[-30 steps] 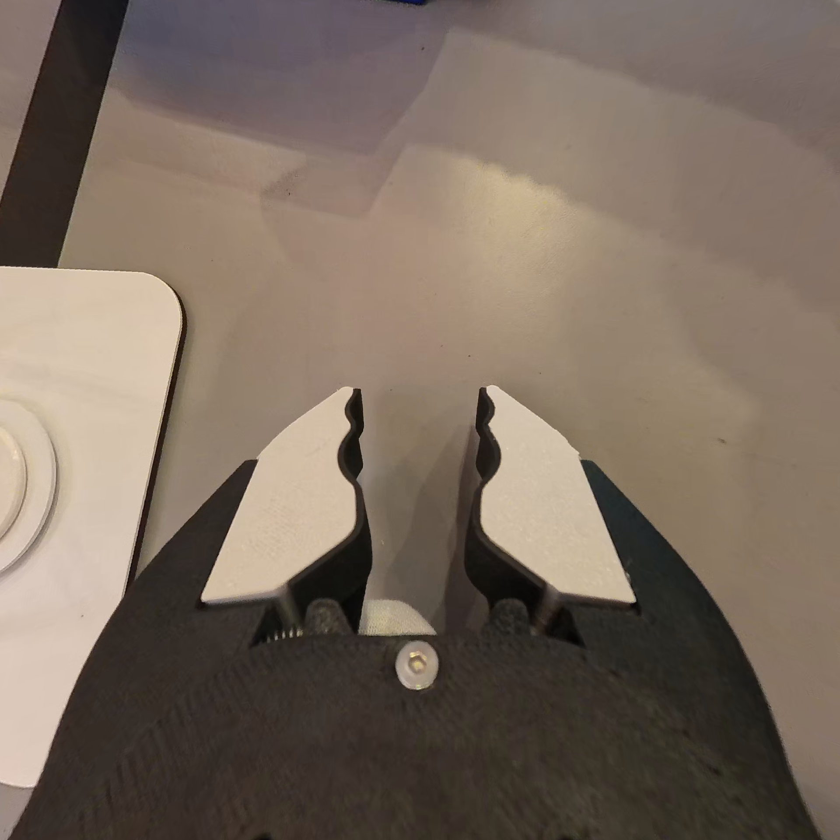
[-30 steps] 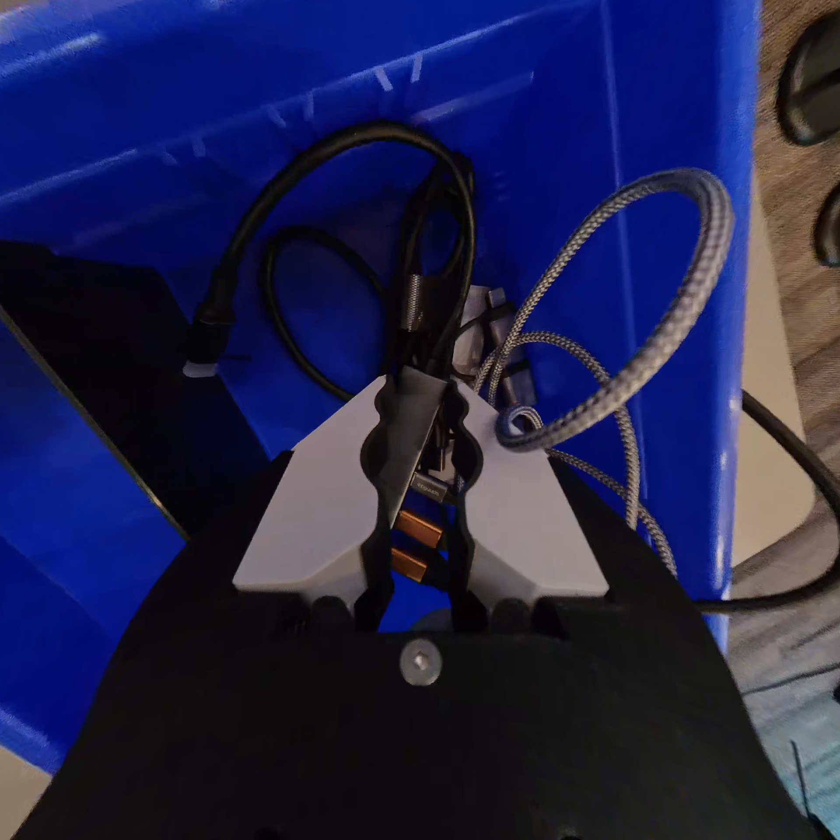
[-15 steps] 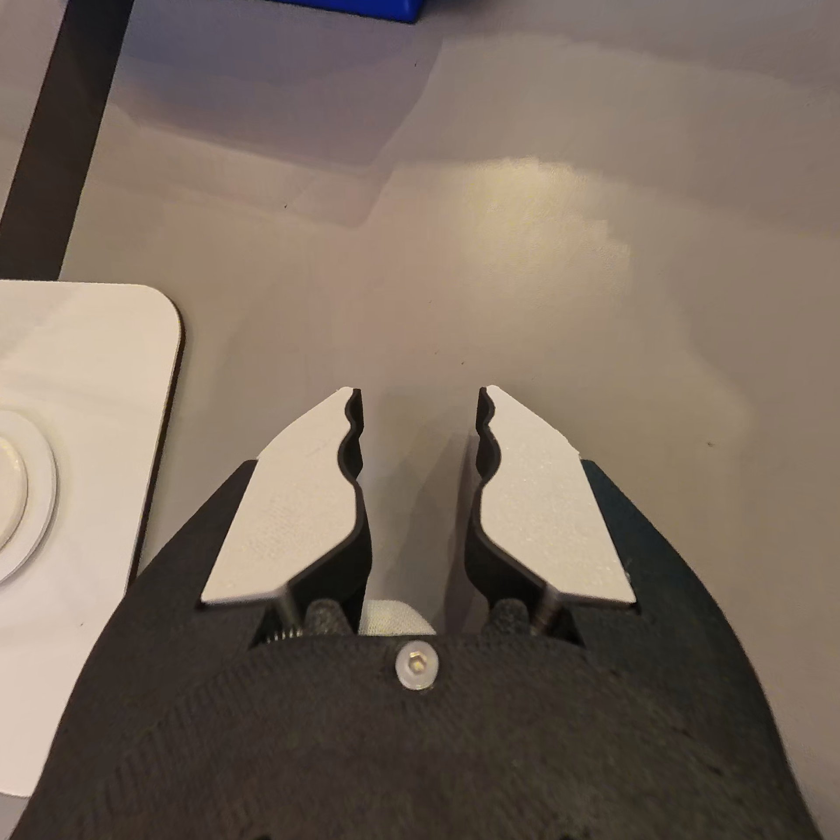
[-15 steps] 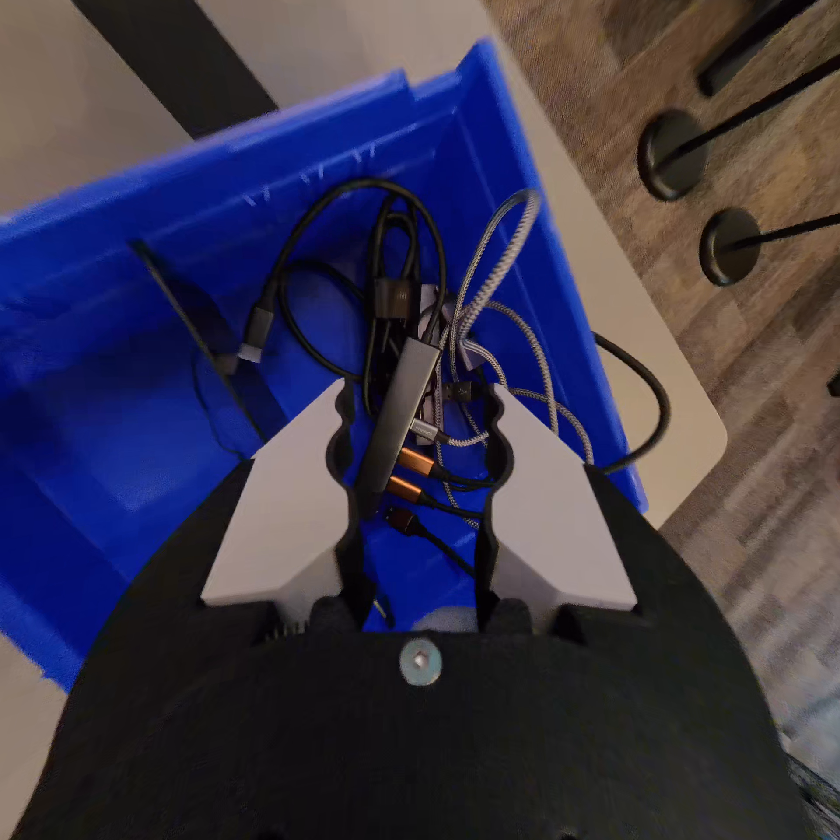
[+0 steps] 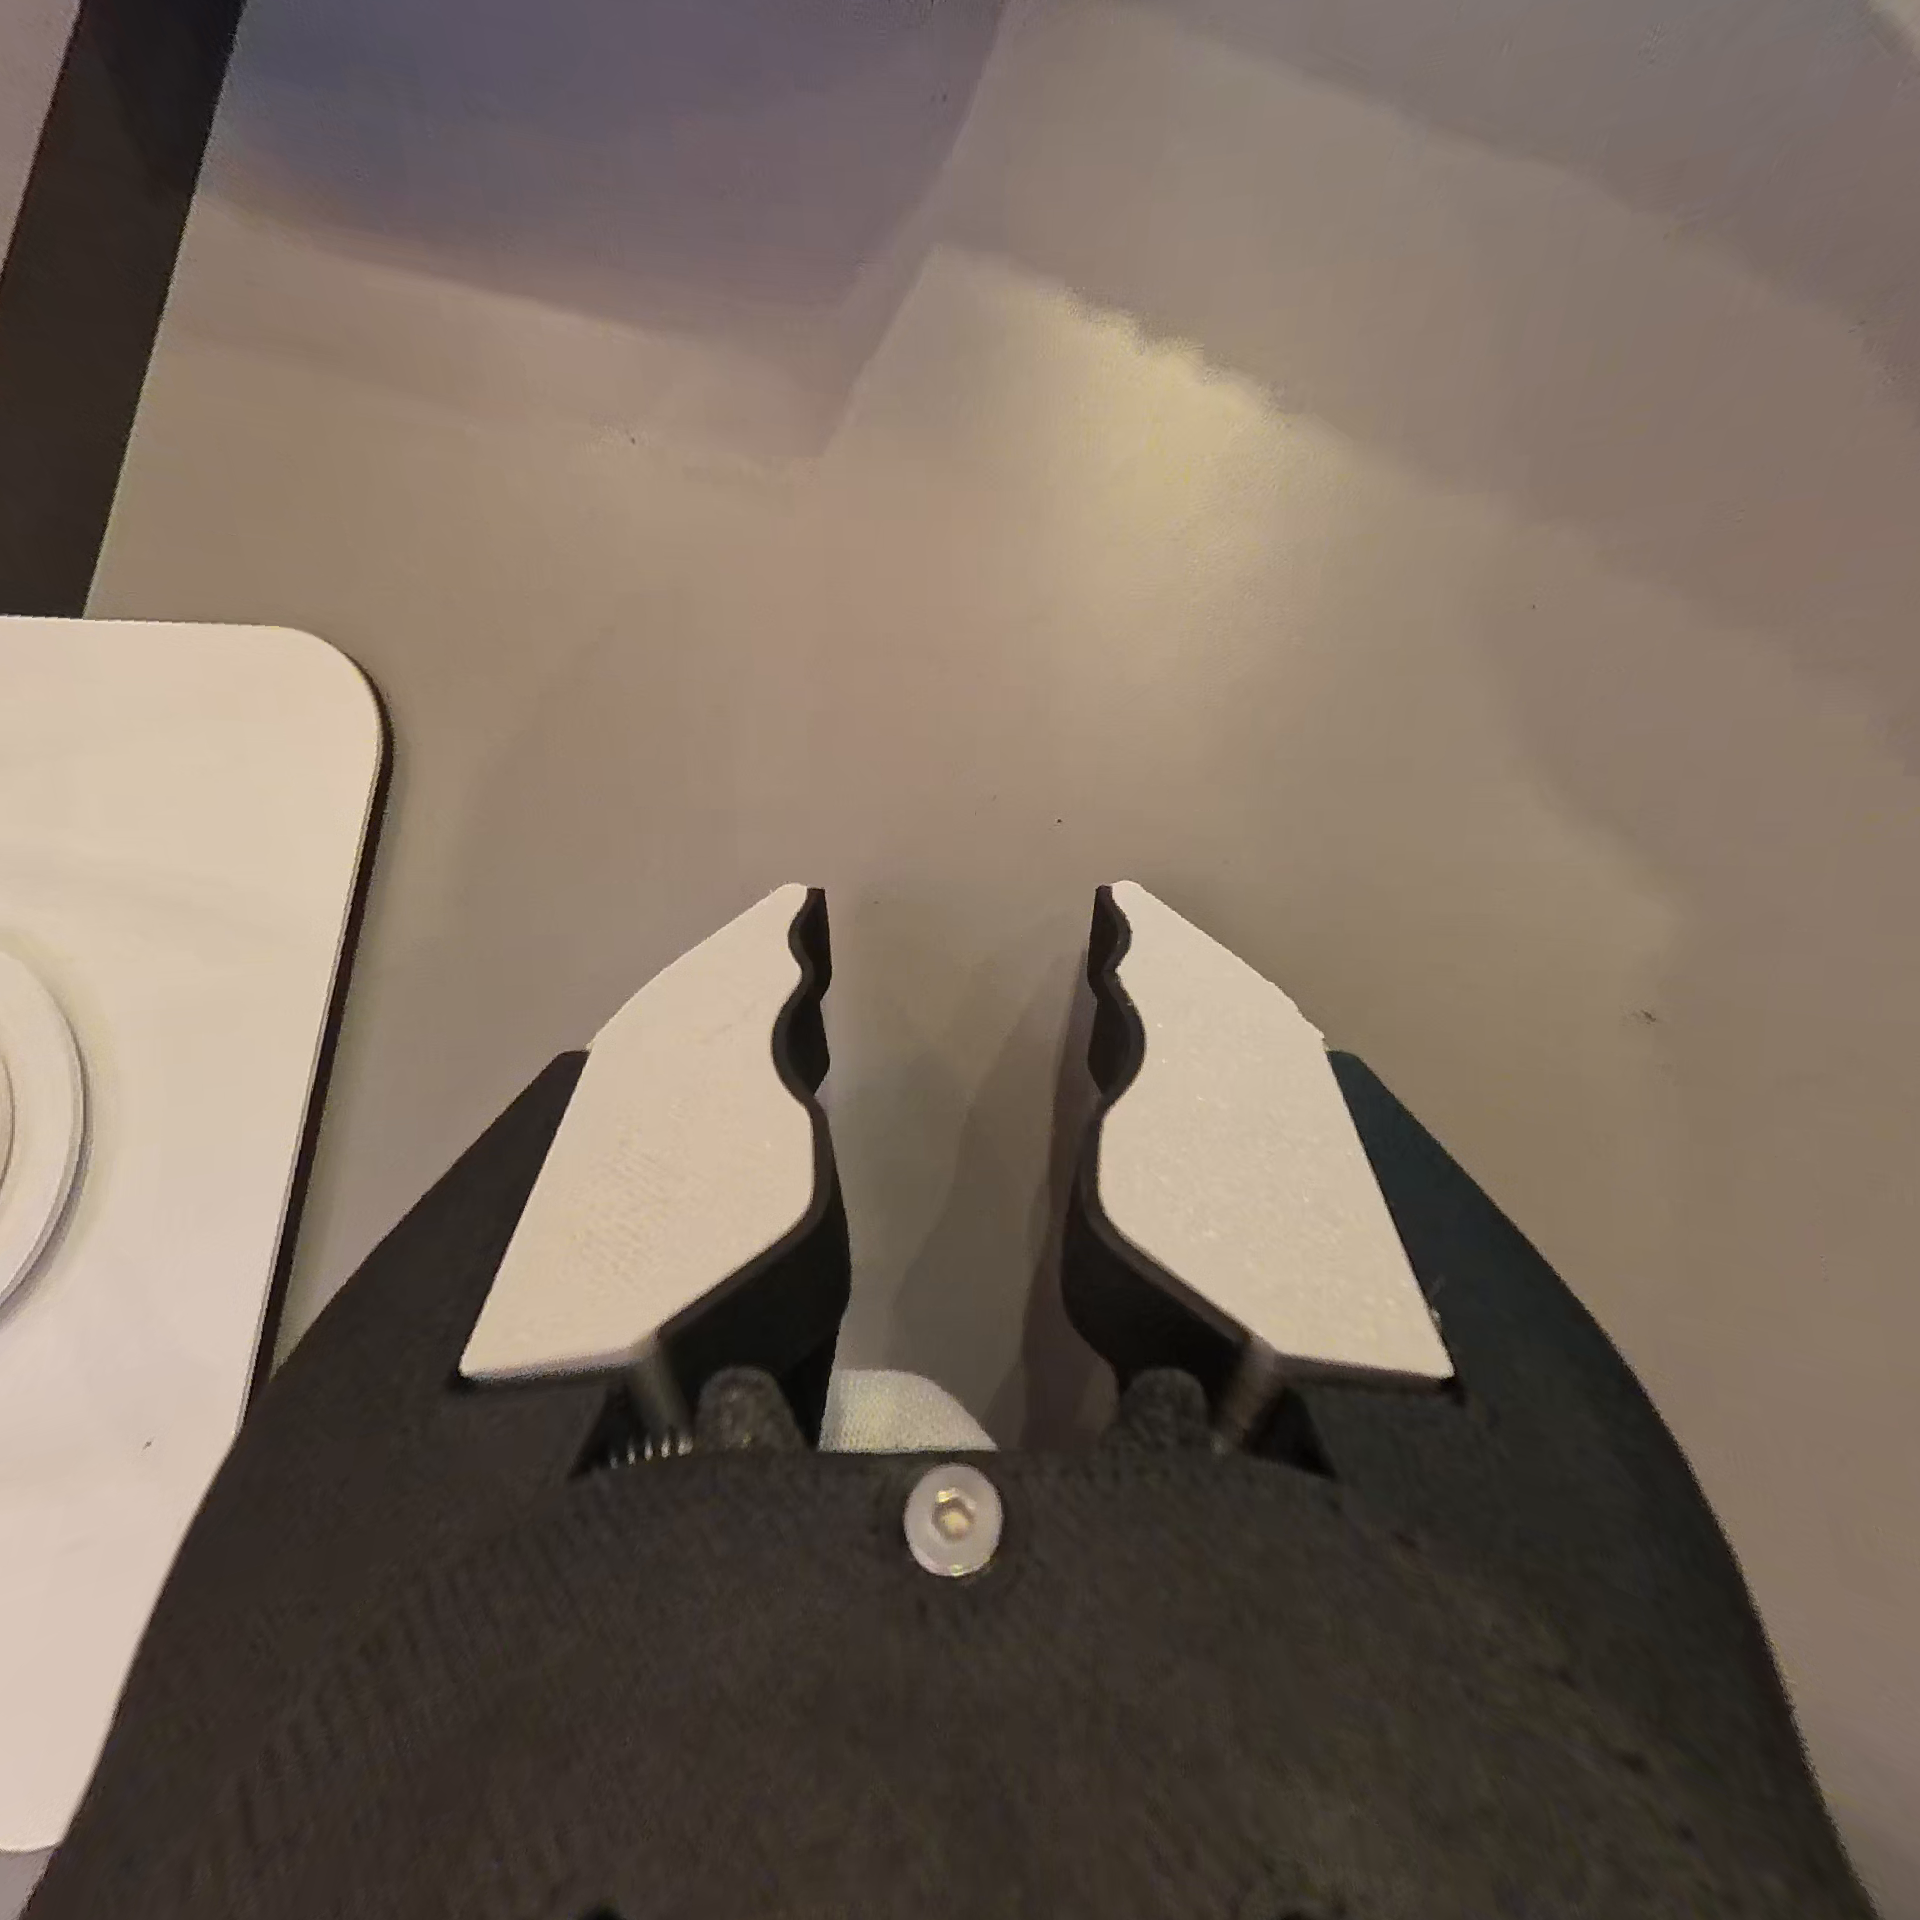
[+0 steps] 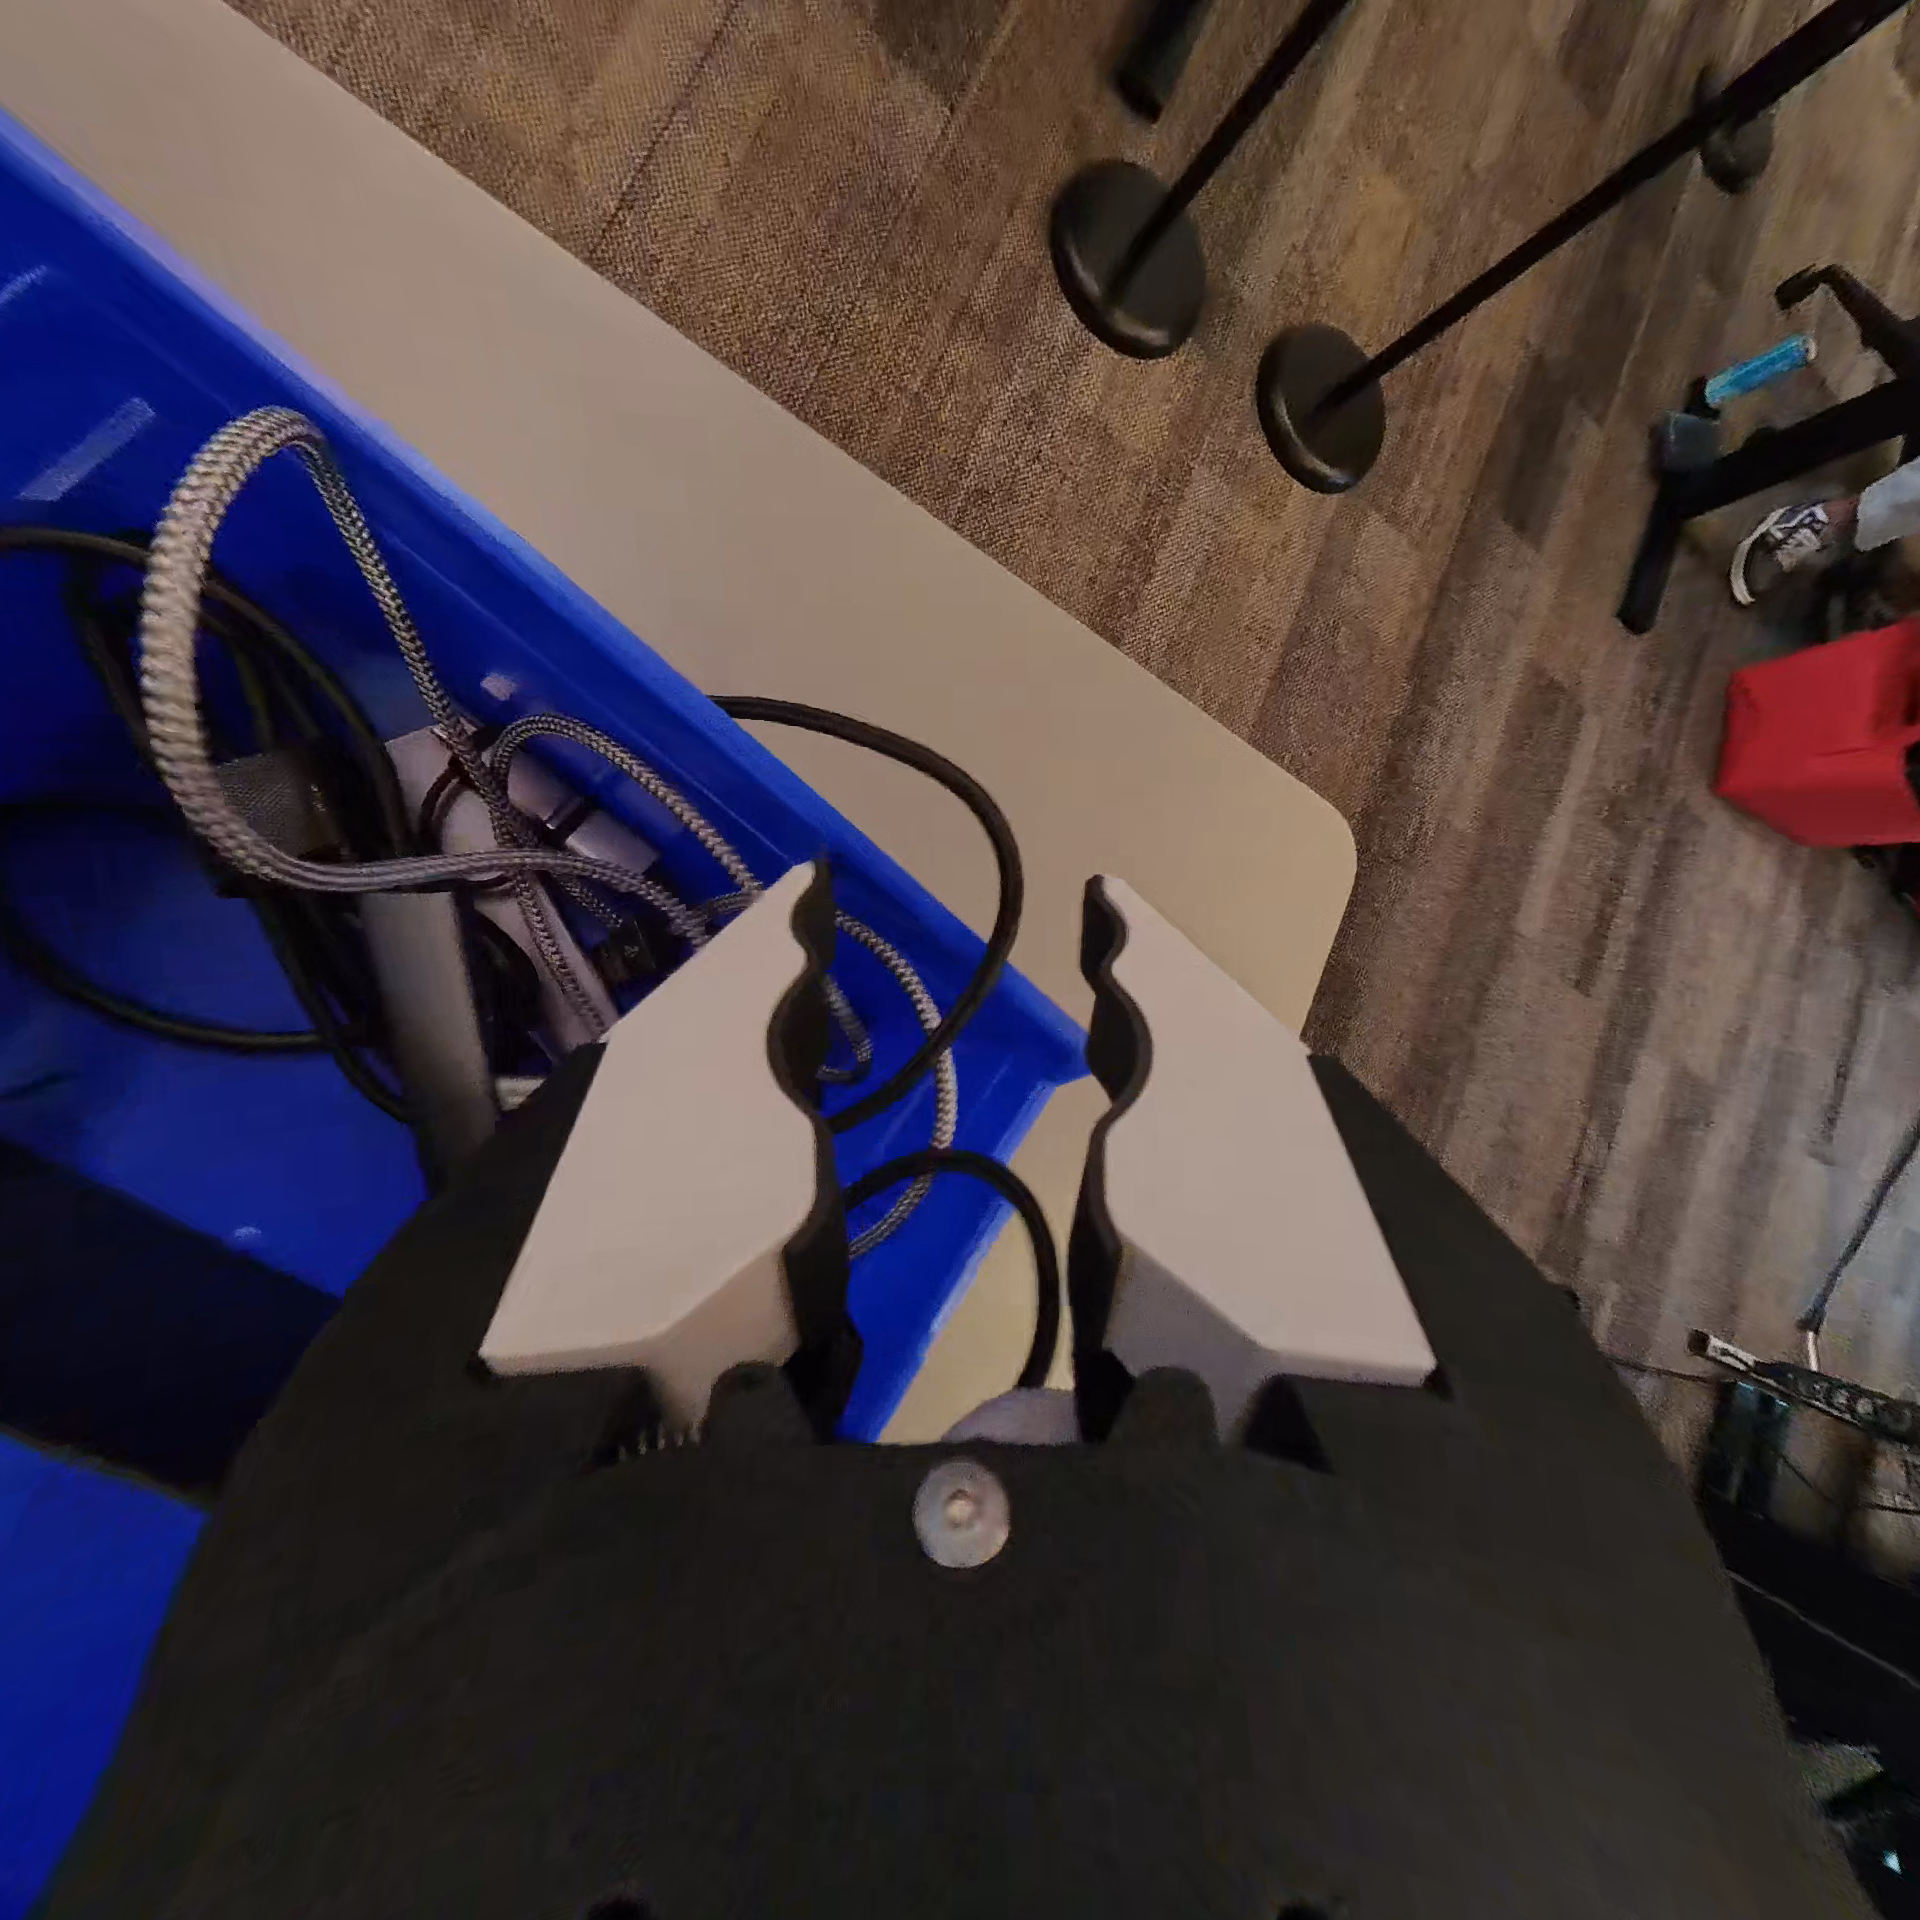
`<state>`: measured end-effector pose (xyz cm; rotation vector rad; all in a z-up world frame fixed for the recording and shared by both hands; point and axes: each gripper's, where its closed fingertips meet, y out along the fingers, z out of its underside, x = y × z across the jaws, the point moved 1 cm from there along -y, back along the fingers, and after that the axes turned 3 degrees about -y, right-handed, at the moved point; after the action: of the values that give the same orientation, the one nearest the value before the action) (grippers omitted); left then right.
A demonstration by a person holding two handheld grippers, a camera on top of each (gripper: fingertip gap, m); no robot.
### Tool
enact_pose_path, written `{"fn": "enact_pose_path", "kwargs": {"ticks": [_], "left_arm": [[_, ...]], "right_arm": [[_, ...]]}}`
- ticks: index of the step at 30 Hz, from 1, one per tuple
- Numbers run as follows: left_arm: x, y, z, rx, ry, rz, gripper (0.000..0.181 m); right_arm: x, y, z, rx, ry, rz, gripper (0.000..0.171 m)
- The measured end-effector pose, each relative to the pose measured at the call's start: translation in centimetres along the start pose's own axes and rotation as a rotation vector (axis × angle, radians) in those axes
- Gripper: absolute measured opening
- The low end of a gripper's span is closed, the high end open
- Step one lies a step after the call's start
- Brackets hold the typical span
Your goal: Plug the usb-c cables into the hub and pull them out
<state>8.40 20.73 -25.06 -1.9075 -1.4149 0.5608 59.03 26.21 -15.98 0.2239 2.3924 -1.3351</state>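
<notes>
The grey hub lies in the blue bin among a grey braided cable and several black cables. One black cable loops out over the bin's rim onto the table. My right gripper is open and empty, hovering over the bin's right rim and the table's corner, with the hub to its left. My left gripper is open and empty above bare grey tabletop. No hub or cable shows in the left wrist view.
A white board with a round disc lies left of the left gripper. The table's rounded corner is just ahead of the right gripper. Beyond it are carpeted floor, black stand bases and a red object. Some 50 cm of space lies between my two pairs of fingers.
My right gripper was shut on the hub inside the bin. It opened, left the hub in the bin and swung up and right to the bin's rim. The left gripper barely shifted.
</notes>
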Motion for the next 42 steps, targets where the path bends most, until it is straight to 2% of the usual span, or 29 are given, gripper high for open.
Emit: {"fn": "enact_pose_path", "kwargs": {"ticks": [3, 6, 10, 13, 15, 20, 25, 32, 37, 39, 42], "left_arm": [[0.0, 0.1, 0.3, 0.007, -0.001, 0.002, 0.048], [0.1, 0.1, 0.4, 0.007, -0.006, 0.005, 0.048], [-0.1, 0.4, 0.4, 0.012, -0.004, 0.013, 0.048], [-0.2, 0.4, 0.4, 0.013, -0.003, 0.016, 0.048], [-0.2, 0.4, 0.4, 0.012, -0.005, 0.018, 0.048], [-0.2, 0.4, 0.4, 0.012, -0.004, 0.016, 0.048], [-0.1, 0.1, 0.3, 0.007, -0.003, 0.011, 0.048], [-0.5, 0.4, 0.0, 0.012, 0.009, 0.016, 0.048], [-0.5, 0.5, 0.0, 0.013, 0.010, 0.015, 0.048], [-0.5, 0.5, 0.0, 0.015, 0.011, 0.015, 0.048], [-0.6, 0.7, 0.0, 0.017, 0.011, 0.018, 0.048]], "right_arm": [[-0.1, -0.1, -0.8, -0.008, 0.012, -0.007, 0.019], [0.6, -0.2, -1.2, -0.036, 0.122, -0.145, 0.018], [-0.9, 0.0, -1.3, -0.048, 0.158, -0.137, 0.027], [-0.7, 0.5, -1.1, -0.029, 0.130, -0.145, 0.005], [-0.8, 0.8, -1.1, -0.009, 0.095, -0.106, 0.001], [-1.2, -0.6, -2.3, -0.106, 0.051, -0.018, 0.001], [-1.1, -5.5, -3.7, -0.347, 0.080, 0.020, 0.000], [-0.9, -11.1, -2.8, -0.583, 0.157, 0.031, 0.001], [0.2, -12.2, -1.6, -0.593, 0.073, -0.025, 0.001], [1.1, -11.2, -1.2, -0.541, 0.044, -0.076, 0.001], [1.7, -8.9, -1.0, -0.421, -0.054, -0.032, 0.001]]}}
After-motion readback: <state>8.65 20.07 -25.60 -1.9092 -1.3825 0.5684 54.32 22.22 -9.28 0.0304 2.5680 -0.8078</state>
